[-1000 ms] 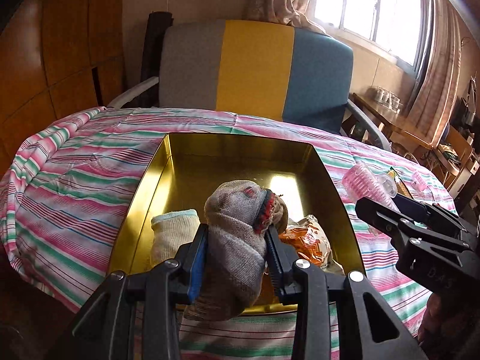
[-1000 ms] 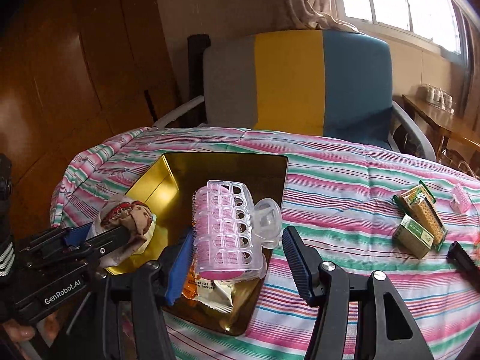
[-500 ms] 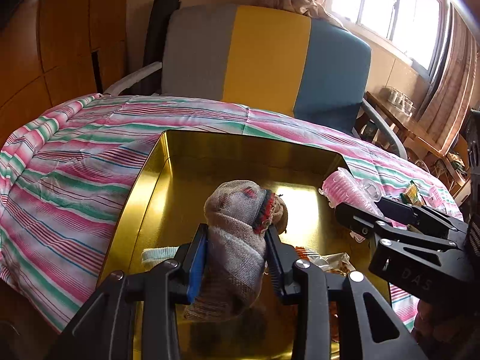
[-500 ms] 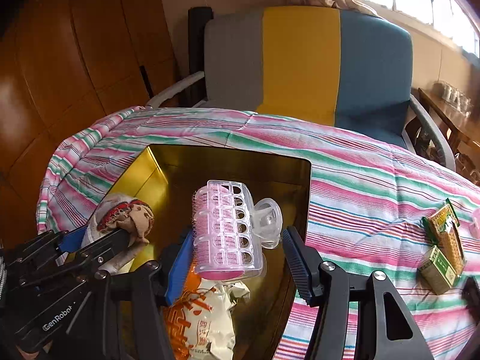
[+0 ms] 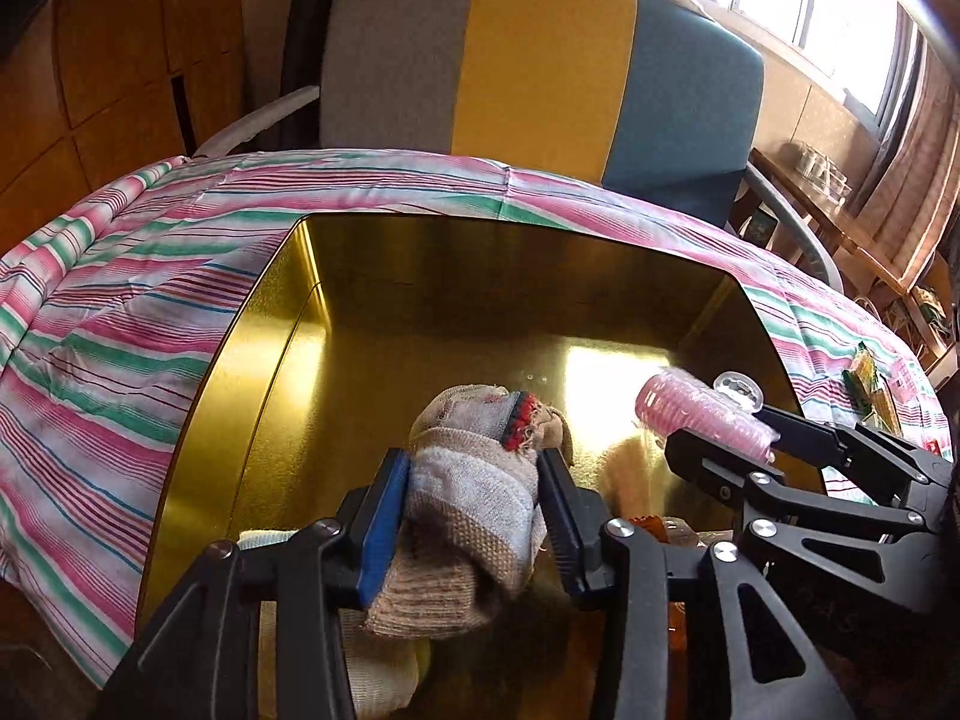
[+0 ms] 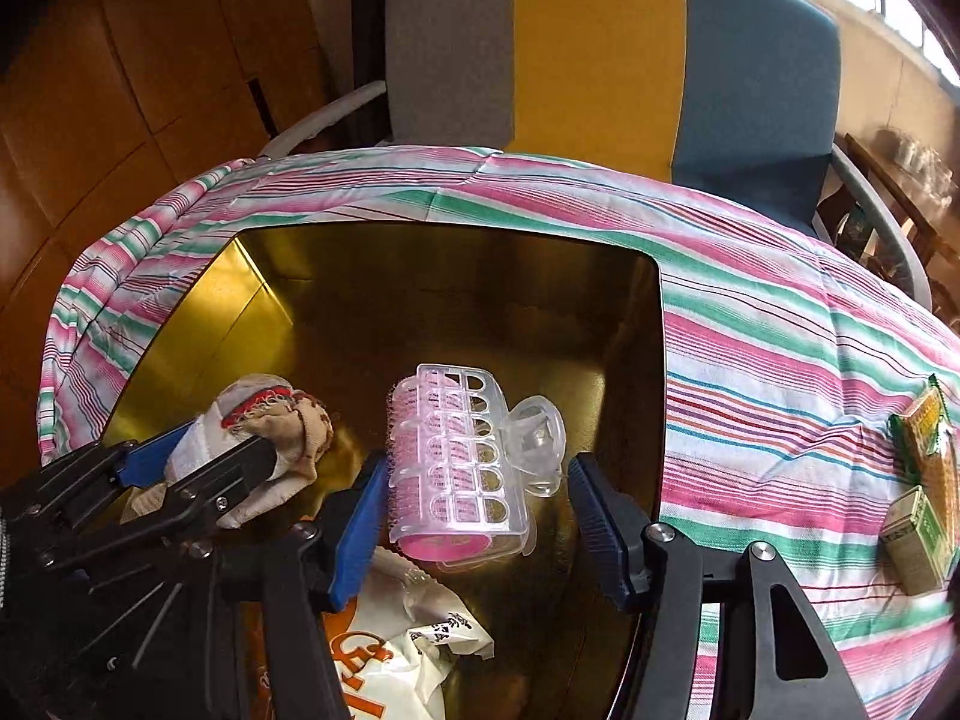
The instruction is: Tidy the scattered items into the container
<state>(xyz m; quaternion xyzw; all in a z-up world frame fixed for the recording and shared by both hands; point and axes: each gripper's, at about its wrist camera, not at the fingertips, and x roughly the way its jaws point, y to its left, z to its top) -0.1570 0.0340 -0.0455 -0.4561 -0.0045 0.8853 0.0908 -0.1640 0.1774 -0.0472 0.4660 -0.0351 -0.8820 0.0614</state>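
Observation:
A gold metal tray (image 5: 282, 324) (image 6: 648, 360) lies on the striped cloth. My left gripper (image 5: 474, 492) is shut on a rolled beige sock (image 5: 474, 480) and holds it above the tray's floor; the sock also shows in the right wrist view (image 6: 264, 420). My right gripper (image 6: 480, 498) holds a pink hair roller with a clear clip (image 6: 456, 468) over the tray; the roller touches the left finger while the right finger (image 6: 594, 516) stands apart from it. The roller also shows in the left wrist view (image 5: 702, 414).
In the tray lie an orange-and-white snack packet (image 6: 384, 642) and a pale sock (image 5: 270, 540). Green and yellow small boxes (image 6: 918, 480) lie on the cloth to the right. A grey, yellow and blue chair (image 5: 540, 66) stands behind the table.
Both grippers moved forward and down over the tray with their loads. The tray now fills most of both views.

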